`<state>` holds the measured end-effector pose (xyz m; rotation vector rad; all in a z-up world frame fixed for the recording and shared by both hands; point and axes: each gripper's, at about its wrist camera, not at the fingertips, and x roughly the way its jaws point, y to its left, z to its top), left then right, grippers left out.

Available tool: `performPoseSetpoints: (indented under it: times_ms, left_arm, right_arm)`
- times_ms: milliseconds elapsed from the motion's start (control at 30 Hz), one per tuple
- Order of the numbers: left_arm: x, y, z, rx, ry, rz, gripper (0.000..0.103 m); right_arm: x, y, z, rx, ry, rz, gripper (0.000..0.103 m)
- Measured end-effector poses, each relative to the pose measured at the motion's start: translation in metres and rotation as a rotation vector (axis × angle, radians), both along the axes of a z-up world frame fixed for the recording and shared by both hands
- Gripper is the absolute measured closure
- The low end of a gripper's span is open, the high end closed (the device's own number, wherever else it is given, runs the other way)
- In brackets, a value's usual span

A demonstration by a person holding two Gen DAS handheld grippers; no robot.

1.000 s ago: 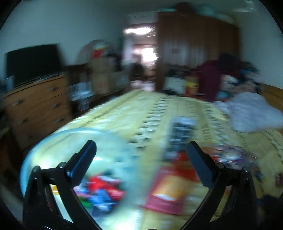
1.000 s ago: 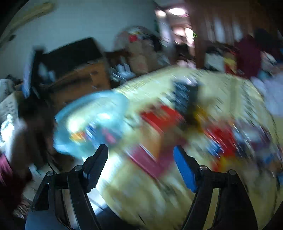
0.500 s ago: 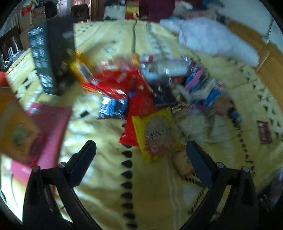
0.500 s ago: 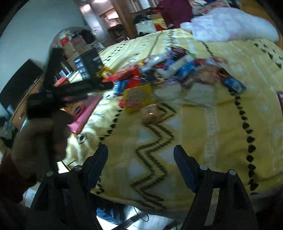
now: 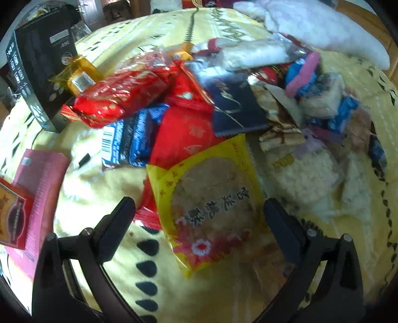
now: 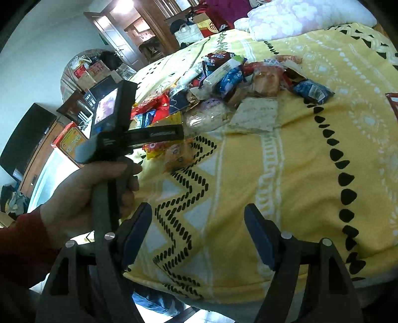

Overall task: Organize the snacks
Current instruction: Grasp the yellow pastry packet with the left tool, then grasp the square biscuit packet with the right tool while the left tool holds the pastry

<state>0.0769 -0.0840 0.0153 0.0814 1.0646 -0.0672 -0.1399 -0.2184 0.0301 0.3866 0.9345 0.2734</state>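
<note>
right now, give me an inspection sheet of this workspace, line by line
surface: yellow patterned bedspread, bare near the front edge.
job's things: snack pile loose mid-bed; yellow packet nearest, lying over a red packet.
clutter: black box upright and pink box flat at the pile's left; white floral pillow behind.
grippers: left gripper open, straddling the yellow packet, not gripping it; right gripper open, empty, over bare bedspread.
cables: nothing seen.
surroundings: wooden dresser and open doorway beyond the bed.
</note>
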Motion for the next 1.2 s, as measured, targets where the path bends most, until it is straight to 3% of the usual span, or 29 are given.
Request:
performPoseSetpoints:
  times_ms: [133,233,367,567,700,800,900,1033,1200]
  left_arm:
    - [-0.005,0.011,0.004,-0.013,-0.011,-0.007,0.036]
    - [-0.015,0.024,0.016,-0.043,-0.016,-0.019,0.04]
    - [-0.047,0.053,0.033,-0.076,-0.026,-0.051,0.041]
    - [-0.083,0.088,0.014,-0.118,0.1,-0.132,0.04]
    - [-0.091,0.095,0.012,-0.156,0.055,-0.124,0.035]
    - [-0.097,0.094,0.013,-0.137,0.021,-0.122,0.026]
    - [-0.096,0.093,0.01,-0.103,-0.002,-0.112,0.025]
    - [-0.102,0.105,0.016,-0.058,-0.066,-0.073,0.017]
    - [-0.101,0.102,0.011,-0.011,-0.095,-0.09,0.013]
  right_arm:
    - [0.0,0.003,-0.003,-0.002,0.007,0.005,0.023]
    - [0.0,0.004,-0.002,-0.003,0.0,0.004,0.023]
    - [0.002,0.01,0.0,-0.015,-0.006,0.012,0.023]
    - [0.009,0.027,-0.003,-0.038,0.007,0.043,0.024]
    - [0.014,0.038,-0.001,-0.052,0.007,0.059,0.024]
    - [0.014,0.044,0.003,-0.064,0.002,0.065,0.024]
    - [0.016,0.047,0.003,-0.082,0.005,0.069,0.023]
    - [0.023,0.049,0.002,-0.088,0.014,0.071,0.024]
    - [0.043,0.056,0.002,-0.098,-0.003,0.087,0.023]
